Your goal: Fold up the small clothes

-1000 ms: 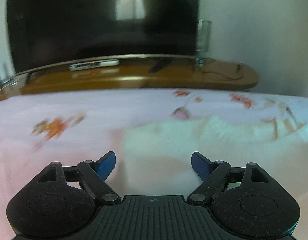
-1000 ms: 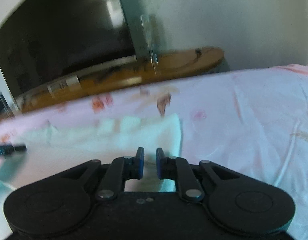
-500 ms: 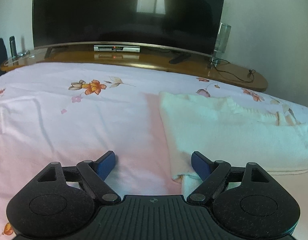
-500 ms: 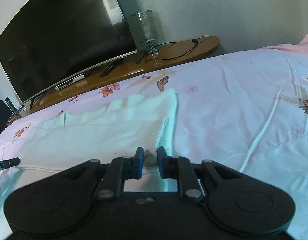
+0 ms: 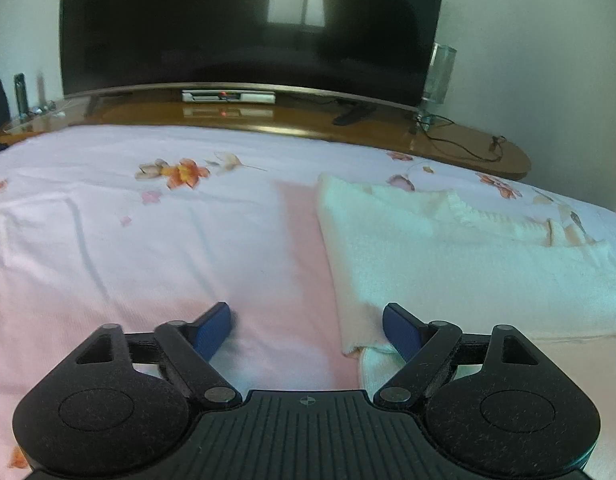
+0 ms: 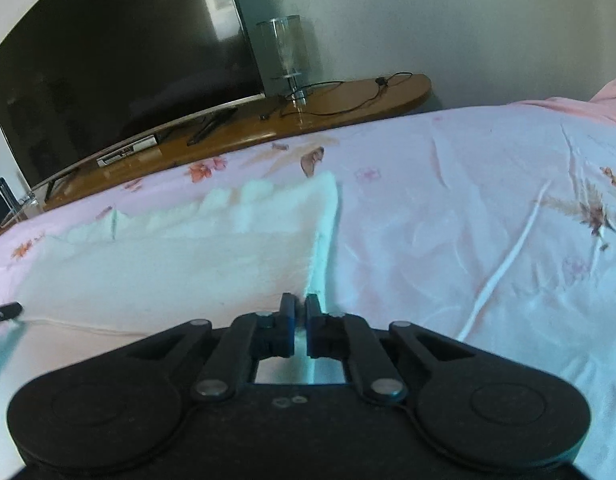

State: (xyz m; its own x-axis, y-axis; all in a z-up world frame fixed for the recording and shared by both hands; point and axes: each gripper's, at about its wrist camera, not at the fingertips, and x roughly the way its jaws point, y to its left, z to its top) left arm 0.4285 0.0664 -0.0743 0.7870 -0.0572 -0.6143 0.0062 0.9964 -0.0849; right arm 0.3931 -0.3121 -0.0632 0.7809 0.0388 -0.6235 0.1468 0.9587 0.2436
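Both grippers sat low over the bed sheet point(image 5: 108, 248). The left gripper point(image 5: 306, 326) was spread wide, its blue fingers point(image 5: 212, 330) apart and holding nothing; its right finger touched the near left corner of the white garment point(image 5: 448, 264), where a folded layer lay over a lower one. The right gripper point(image 6: 301, 314) was clenched, its fingers nearly together at the garment's near right corner point(image 6: 188, 268), with what looked like the cloth edge pinched between them. The garment lay flat and folded across the middle of the pink floral sheet. Beyond the bed's far edge stood a wooden console point(image 5: 292, 118) carrying a large dark television point(image 5: 244, 24) and a glass lamp point(image 6: 286, 52).
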